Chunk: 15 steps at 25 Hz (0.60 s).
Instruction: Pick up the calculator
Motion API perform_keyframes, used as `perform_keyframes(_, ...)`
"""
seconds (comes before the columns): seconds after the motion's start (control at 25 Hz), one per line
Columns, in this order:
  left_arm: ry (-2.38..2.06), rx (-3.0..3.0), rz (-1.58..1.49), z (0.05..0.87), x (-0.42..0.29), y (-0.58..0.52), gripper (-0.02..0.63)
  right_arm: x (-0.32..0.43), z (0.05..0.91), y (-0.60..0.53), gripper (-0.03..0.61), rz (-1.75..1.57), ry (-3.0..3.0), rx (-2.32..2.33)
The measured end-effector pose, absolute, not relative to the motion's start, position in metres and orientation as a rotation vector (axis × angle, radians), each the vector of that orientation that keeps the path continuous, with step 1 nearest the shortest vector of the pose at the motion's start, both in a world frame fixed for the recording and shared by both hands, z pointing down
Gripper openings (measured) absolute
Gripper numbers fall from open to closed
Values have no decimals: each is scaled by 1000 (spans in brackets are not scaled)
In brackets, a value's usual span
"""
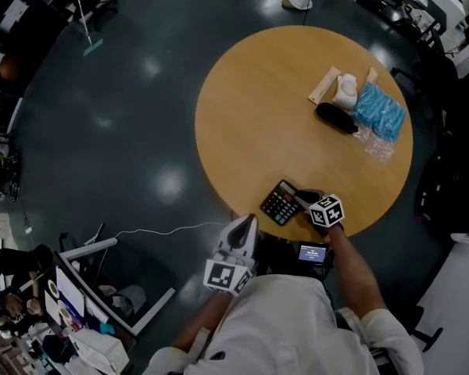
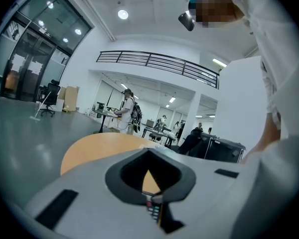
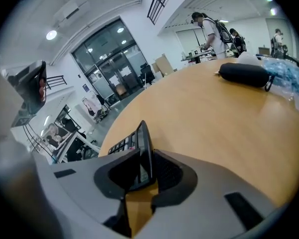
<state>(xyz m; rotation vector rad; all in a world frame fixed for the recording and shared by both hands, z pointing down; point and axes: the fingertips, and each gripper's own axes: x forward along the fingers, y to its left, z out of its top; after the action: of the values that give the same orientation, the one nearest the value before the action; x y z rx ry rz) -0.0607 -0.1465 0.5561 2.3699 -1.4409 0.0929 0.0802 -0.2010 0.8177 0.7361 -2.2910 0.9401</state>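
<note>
Your right gripper (image 3: 142, 166) clamps half-open jaws on the raised display end of the calculator (image 1: 280, 202), at the near rim of the table (image 1: 258, 116); that lip likely gives purchase. Your left gripper (image 1: 246, 226) hangs beside it, jaws together, empty.

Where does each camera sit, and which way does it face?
Head view: on the person's head, facing steeply down at the table; shows left gripper, right gripper, white shirt.
Left gripper view: rides that gripper, facing level over the table edge; shows its jaws, sleeve.
Right gripper view: rides that gripper, facing across the table; shows calculator between its jaws.
Shared by head and right gripper views: calculator, black pouch.
</note>
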Motion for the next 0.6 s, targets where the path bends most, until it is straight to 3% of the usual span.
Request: perform_keyframes(0.6, -1405, 2453, 8, 536, -45, -141, 6, 77, 702, -160, 51, 433, -2408, 907)
